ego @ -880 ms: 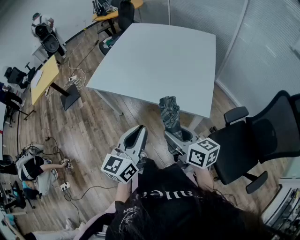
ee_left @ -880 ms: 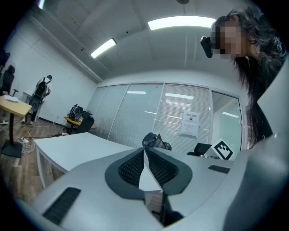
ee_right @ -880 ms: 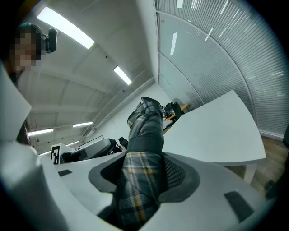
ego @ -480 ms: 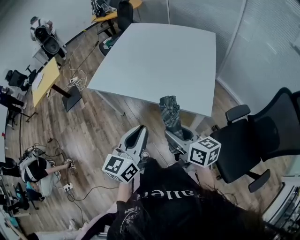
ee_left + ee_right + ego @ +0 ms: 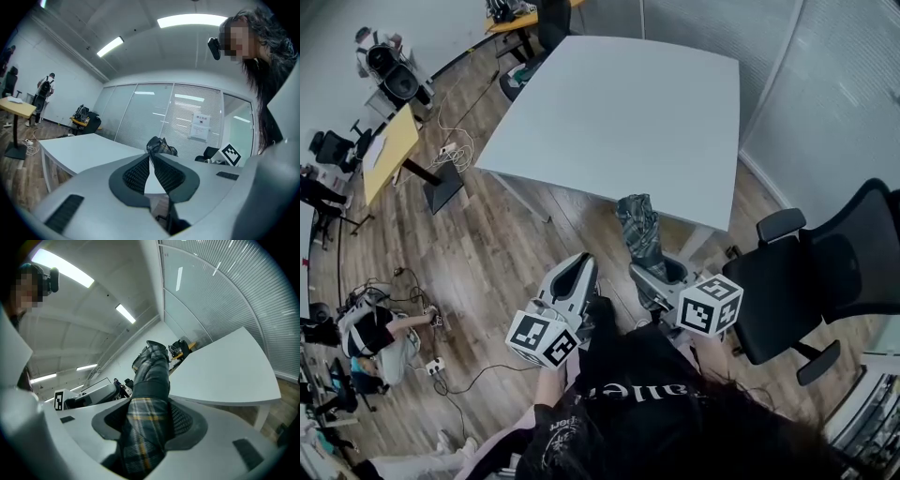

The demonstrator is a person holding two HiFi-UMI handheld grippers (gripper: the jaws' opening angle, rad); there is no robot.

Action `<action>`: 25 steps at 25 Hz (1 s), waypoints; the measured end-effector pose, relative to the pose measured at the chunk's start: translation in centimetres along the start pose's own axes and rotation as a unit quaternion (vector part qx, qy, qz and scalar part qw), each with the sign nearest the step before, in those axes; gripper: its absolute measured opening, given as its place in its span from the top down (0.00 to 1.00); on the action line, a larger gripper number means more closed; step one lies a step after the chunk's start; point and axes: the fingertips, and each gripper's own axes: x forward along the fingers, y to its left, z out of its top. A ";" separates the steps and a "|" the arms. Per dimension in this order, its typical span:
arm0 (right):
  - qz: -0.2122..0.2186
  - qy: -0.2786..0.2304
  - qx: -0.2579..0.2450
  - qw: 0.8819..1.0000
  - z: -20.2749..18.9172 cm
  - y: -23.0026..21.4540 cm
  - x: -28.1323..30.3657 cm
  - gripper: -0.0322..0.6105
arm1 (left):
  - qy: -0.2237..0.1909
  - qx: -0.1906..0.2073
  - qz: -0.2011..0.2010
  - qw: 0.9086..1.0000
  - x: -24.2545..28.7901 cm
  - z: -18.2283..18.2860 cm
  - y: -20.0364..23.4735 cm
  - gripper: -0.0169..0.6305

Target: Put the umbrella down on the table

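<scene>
A folded grey plaid umbrella (image 5: 639, 230) sticks out forward from my right gripper (image 5: 654, 277), which is shut on it. Its tip is over the floor, just short of the white table's (image 5: 619, 112) near edge. In the right gripper view the umbrella (image 5: 152, 371) fills the gap between the pads of the right gripper (image 5: 147, 420) and points at the table (image 5: 225, 371). My left gripper (image 5: 579, 269) hangs beside it on the left, apart from it. The left gripper view shows the left gripper (image 5: 151, 158) shut on nothing, with the umbrella (image 5: 159, 146) beyond the jaw tips.
A black office chair (image 5: 825, 272) stands close on the right, by the glass wall with blinds. A yellow desk (image 5: 389, 155) and cables are on the wooden floor at left. A person (image 5: 366, 333) crouches at the lower left.
The head view has shifted slightly. Both grippers and the umbrella keep the same pose.
</scene>
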 end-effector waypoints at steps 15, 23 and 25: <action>-0.015 0.017 0.009 1.000 2.1 -0.1 9.6 0.60 | 0.003 -0.011 -0.011 1.000 1.7 2.7 9.7 0.90; -0.034 0.013 0.023 0.999 4.8 -0.3 17.4 0.60 | 0.014 -0.014 -0.035 0.999 3.6 5.8 17.1 0.90; -0.039 0.012 0.026 0.999 5.4 -0.2 19.4 0.60 | 0.016 -0.016 -0.040 0.999 3.8 6.6 19.1 0.90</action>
